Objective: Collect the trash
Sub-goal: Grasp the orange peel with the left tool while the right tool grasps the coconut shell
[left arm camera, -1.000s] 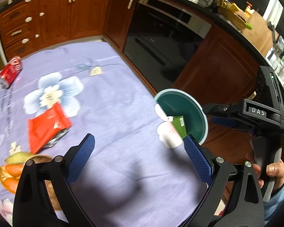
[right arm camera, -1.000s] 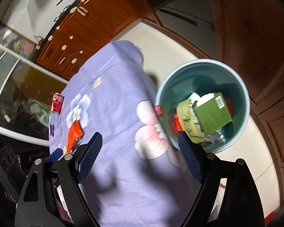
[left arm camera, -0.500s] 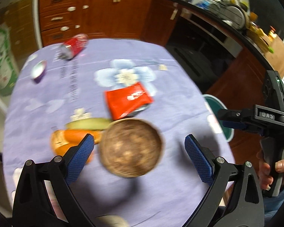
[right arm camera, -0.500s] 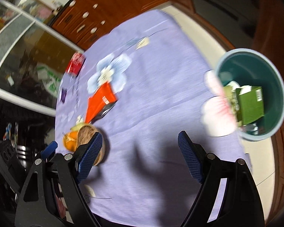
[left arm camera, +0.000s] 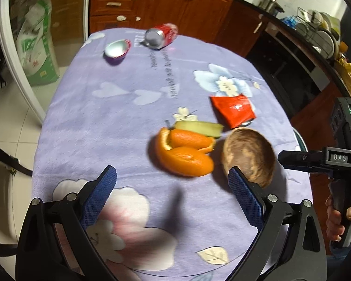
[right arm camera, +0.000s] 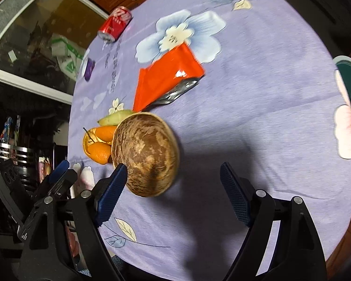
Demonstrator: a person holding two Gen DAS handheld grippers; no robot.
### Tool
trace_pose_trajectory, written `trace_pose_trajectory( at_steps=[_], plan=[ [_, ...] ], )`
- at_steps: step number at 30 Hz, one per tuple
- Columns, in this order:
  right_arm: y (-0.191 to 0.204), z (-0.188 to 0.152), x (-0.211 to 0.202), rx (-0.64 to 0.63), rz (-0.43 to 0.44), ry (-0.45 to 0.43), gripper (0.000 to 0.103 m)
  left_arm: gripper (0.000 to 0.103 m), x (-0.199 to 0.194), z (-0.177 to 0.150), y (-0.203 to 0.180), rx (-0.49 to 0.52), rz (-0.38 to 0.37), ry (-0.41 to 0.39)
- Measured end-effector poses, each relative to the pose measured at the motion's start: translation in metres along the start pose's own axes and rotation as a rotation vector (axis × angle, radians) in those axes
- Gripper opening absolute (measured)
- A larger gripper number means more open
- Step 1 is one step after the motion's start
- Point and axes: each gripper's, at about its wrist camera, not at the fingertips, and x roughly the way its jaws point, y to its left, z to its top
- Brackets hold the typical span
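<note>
Hovering low over the table [left arm camera: 65, 121], the left gripper [left arm camera: 173, 197] has its jaws spread wide with nothing between them. The right gripper [right arm camera: 170, 193] is spread and empty too, angled down at the cloth, its left pad just at the near rim of the coconut shell [right arm camera: 146, 153]. In the left view a hand [left arm camera: 339, 217] grips the right tool's handle at the frame edge.

Motion blur softens everything, so I can't read any labels. The bin [right arm camera: 349, 89] is cut off at the right edge, only part of its rim and teal inside showing.

Orange peel [left arm camera: 183, 152] lies just ahead of the left gripper, touching a green peel [left arm camera: 199, 127], with the shell beside it. Farther on sits the red wrapper [left arm camera: 232, 110]. At the far end lie a purple cup [left arm camera: 117, 50] and a red can [left arm camera: 161, 35], tipped over.
</note>
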Motion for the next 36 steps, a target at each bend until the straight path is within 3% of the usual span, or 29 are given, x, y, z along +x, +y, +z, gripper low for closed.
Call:
trace_pose_trajectory(
  at_steps=[5, 10, 12, 14, 15, 23, 25, 27, 30, 33, 36],
  plan=[
    [0.007, 0.002, 0.02, 0.002, -0.02, 0.029, 0.066, 0.096, 0.011, -0.001, 0.01, -0.001, 0.003, 0.026],
    [0.011, 0.001, 0.037, -0.008, -0.017, 0.063, 0.045, 0.096, 0.025, 0.002, 0.012, 0.035, 0.011, 0.044],
    [0.015, 0.001, 0.04, -0.03, -0.027, 0.053, 0.041, 0.096, 0.032, 0.003, 0.012, 0.05, 0.014, 0.052],
    [0.018, 0.002, 0.041, -0.052, -0.037, 0.057, 0.016, 0.096, 0.039, 0.005, 0.009, 0.072, 0.005, 0.064],
    [0.017, 0.002, 0.041, -0.05, -0.023, 0.06, 0.009, 0.096, 0.042, 0.005, 0.008, 0.081, 0.002, 0.067],
    [0.004, 0.013, 0.017, -0.049, -0.041, -0.002, 0.006, 0.096, 0.065, 0.013, -0.007, 0.203, -0.016, 0.07],
    [-0.005, 0.017, 0.011, -0.03, -0.044, -0.015, 0.006, 0.087, 0.067, 0.016, -0.013, 0.231, -0.027, 0.065],
    [-0.013, 0.019, 0.006, -0.015, -0.05, -0.027, 0.006, 0.063, 0.068, 0.017, -0.021, 0.249, -0.056, 0.066],
    [-0.022, 0.021, 0.002, 0.009, -0.049, -0.035, 0.006, 0.042, 0.068, 0.015, -0.03, 0.262, -0.073, 0.068],
    [-0.026, 0.021, 0.003, 0.013, -0.048, -0.031, 0.006, 0.031, 0.066, 0.011, -0.037, 0.244, -0.105, 0.071],
    [-0.023, 0.021, 0.006, 0.011, -0.037, -0.029, 0.006, 0.029, 0.058, 0.006, -0.044, 0.238, -0.094, 0.059]
  ],
)
